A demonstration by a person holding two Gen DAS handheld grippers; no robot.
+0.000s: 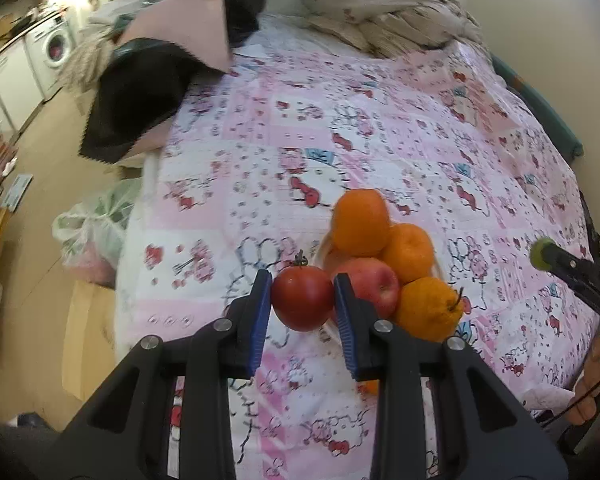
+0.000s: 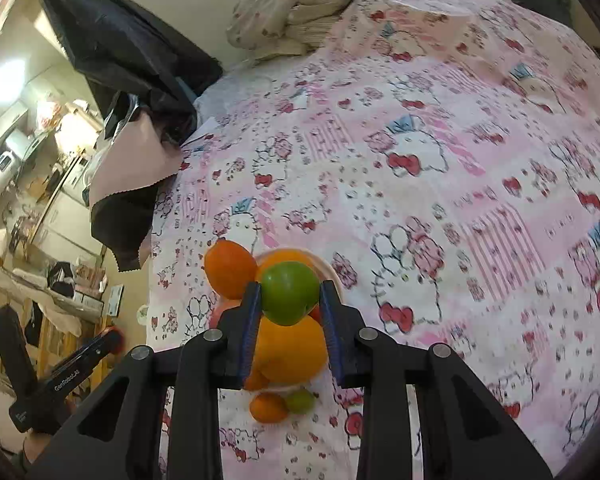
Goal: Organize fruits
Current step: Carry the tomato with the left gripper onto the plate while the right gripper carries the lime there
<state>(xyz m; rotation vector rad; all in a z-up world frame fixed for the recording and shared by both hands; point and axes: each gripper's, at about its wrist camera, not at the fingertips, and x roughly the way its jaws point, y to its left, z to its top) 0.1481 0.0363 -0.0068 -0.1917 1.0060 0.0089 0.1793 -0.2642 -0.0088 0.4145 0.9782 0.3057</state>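
We are holding one fruit in each gripper above the pile on the bed.

Our left gripper point(image 1: 302, 300) is clamping a red tomato point(image 1: 302, 298) between its blue pads, just left of the bowl point(image 1: 323, 249) heaped with oranges point(image 1: 362, 222) and an apple point(image 1: 374, 282); our right gripper point(image 2: 289, 300) is gripping a green fruit point(image 2: 289, 294) over the same pile; a small orange point(image 2: 269, 407) is lying on the pink bedsheet point(image 2: 440, 184) near us.

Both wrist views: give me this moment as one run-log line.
left tool: shut on red tomato | right tool: shut on green fruit | fruit pile: heaped on bed
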